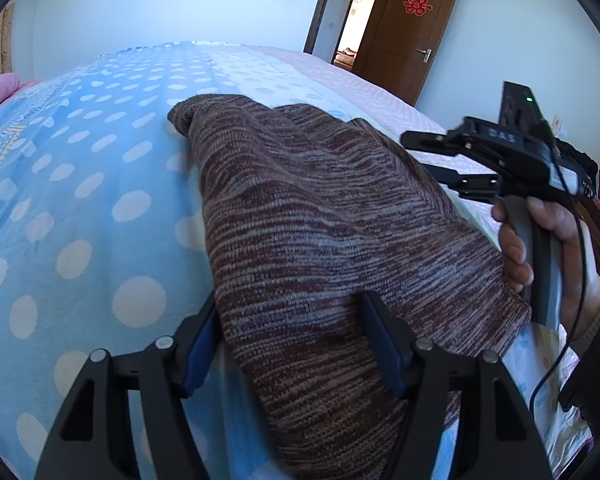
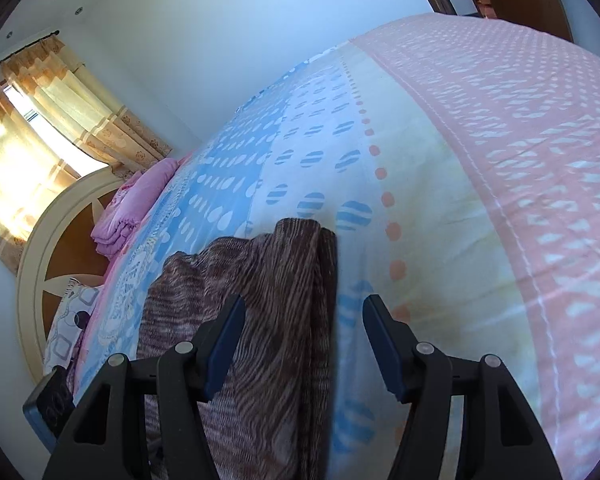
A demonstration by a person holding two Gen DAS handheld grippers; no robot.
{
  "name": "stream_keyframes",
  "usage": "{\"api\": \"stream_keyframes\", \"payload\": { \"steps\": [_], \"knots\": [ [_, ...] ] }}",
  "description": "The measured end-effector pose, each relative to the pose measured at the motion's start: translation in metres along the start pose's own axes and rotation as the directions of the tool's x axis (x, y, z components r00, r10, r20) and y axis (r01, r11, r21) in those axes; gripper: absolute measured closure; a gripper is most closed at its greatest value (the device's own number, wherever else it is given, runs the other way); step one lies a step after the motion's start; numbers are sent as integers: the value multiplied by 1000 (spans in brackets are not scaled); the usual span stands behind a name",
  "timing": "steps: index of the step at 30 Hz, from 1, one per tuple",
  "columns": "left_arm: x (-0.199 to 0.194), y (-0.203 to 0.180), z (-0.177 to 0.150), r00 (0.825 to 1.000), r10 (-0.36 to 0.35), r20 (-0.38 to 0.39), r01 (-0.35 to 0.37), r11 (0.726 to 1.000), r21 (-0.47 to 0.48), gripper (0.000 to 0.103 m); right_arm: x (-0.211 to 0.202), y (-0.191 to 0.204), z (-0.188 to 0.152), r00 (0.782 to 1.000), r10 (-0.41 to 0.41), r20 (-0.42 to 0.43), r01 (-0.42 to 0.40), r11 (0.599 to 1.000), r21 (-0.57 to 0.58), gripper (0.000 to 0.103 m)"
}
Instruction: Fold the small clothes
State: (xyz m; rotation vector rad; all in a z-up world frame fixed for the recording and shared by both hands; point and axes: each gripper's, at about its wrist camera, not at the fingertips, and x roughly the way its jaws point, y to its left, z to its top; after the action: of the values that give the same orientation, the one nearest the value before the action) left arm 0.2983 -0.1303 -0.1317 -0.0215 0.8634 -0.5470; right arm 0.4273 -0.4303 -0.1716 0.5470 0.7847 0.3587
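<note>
Knit sweater (image 1: 324, 248), brown and grey in fine stripes, lies in a long folded heap on the bedspread (image 1: 80, 200), running up the bed's blue polka-dot band toward the cream-and-pink side. The left gripper (image 1: 290, 340) hangs over its near end with the jaws spread wide, the knit passing between the blue pads (image 1: 198, 350) without being pinched. The right gripper (image 2: 304, 344) is just as wide apart, its left finger over the sweater's edge and its right finger over bare sheet. From the left wrist view the right hand (image 1: 540, 248) shows wrapped around its gripper's handle beside the sweater. A folded pink quilt (image 2: 130, 208) sits at the headboard (image 2: 40, 248) end, and a brown door (image 1: 412, 28) stands open beyond the far corner.
</note>
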Motion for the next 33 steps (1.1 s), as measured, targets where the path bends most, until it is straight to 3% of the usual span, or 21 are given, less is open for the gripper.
{"api": "stream_keyframes", "payload": {
  "steps": [2, 8, 11, 17, 22, 24, 27, 33],
  "knots": [
    [0, 0, -1, 1000, -3, 0, 3, 1000, -3, 32, 10, -2, 3, 1000, -3, -14, 4, 1000, 7, 60],
    [0, 0, -1, 1000, -5, -1, 5, 1000, -5, 32, 36, -3, 9, 998, 23, -60, -22, 1000, 19, 61],
    [0, -1, -1, 1000, -3, -2, 3, 1000, -2, 32, 39, -13, 12, 994, 78, -71, -75, 996, 53, 61],
    [0, 1, -1, 1000, -9, 0, 9, 1000, -7, 32, 38, -23, 11, 994, 104, -26, -100, 989, 105, 73],
    [0, -1, 0, 1000, 1, -3, -1, 1000, 1, 31, 40, -13, 9, 998, 56, -24, -55, 997, 52, 71],
    [0, -2, 0, 1000, 4, -4, -4, 1000, 4, 31, 42, -10, 9, 996, 78, -53, -77, 997, 22, 71],
    [0, -2, 0, 1000, 3, -4, -3, 1000, 4, 31, 42, -4, 5, 987, 142, -74, -144, 989, -20, 79],
    [0, -2, 1, 1000, 2, -3, -2, 1000, 3, 31, 47, -3, 4, 985, 152, -84, -155, 987, -33, 80]
  ]
}}
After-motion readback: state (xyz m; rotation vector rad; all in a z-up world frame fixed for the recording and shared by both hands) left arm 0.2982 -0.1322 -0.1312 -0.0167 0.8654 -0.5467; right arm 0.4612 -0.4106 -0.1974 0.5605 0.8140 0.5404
